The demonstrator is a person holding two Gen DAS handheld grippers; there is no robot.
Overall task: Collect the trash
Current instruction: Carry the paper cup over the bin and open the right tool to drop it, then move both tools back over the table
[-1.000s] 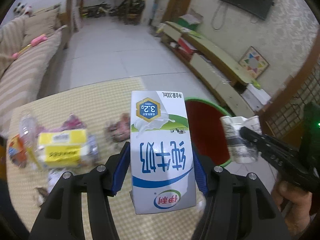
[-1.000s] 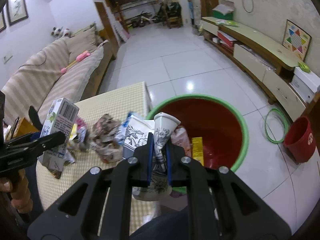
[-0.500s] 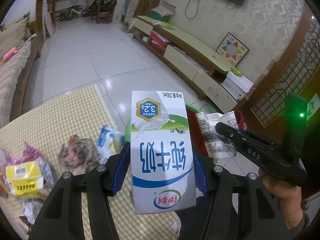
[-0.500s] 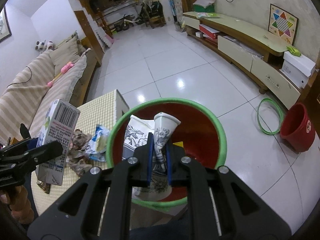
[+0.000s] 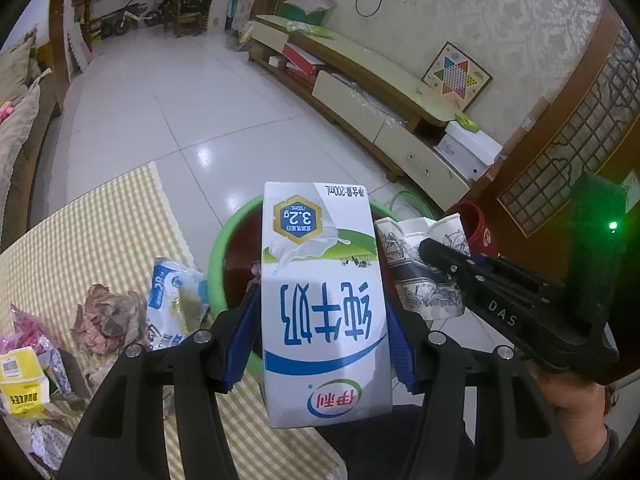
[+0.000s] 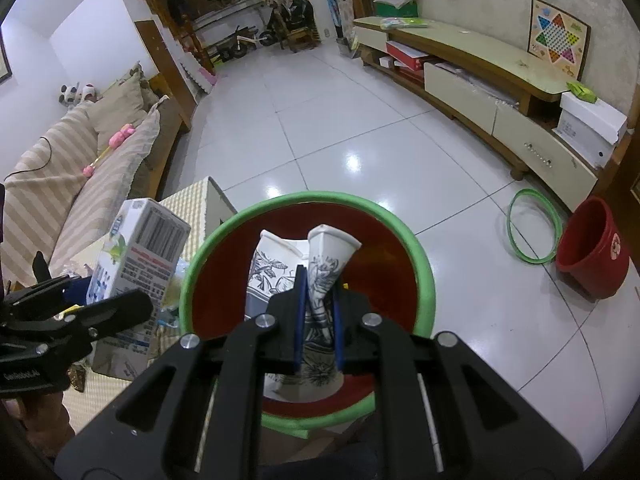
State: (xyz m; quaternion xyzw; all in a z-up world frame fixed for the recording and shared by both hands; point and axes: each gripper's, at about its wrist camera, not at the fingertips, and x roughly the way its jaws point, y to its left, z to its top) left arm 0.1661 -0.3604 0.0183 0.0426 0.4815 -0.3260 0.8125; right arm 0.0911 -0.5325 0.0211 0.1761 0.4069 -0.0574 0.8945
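The left gripper squeezes a white milk carton with blue writing between its blue pads, and the carton is upside down. The right gripper pinches a squashed white paper cup with black leaf drawings. Its pads are close together, with the cup flat between them.

In the right wrist view the cup hangs over the big red tub with a green rim, right in the middle. The carton sits at 9 o'clock from the tub, just outside the rim. In the left wrist view the tub peeks out behind the carton.

This looks like the drop step. Next, I think the right gripper should open so the cup falls in. The left one needs to slide toward 3 o'clock first, then let go.

More trash waits on the yellow checked table top: a crumpled blue and white bag, a brown paper wad and a small yellow box.
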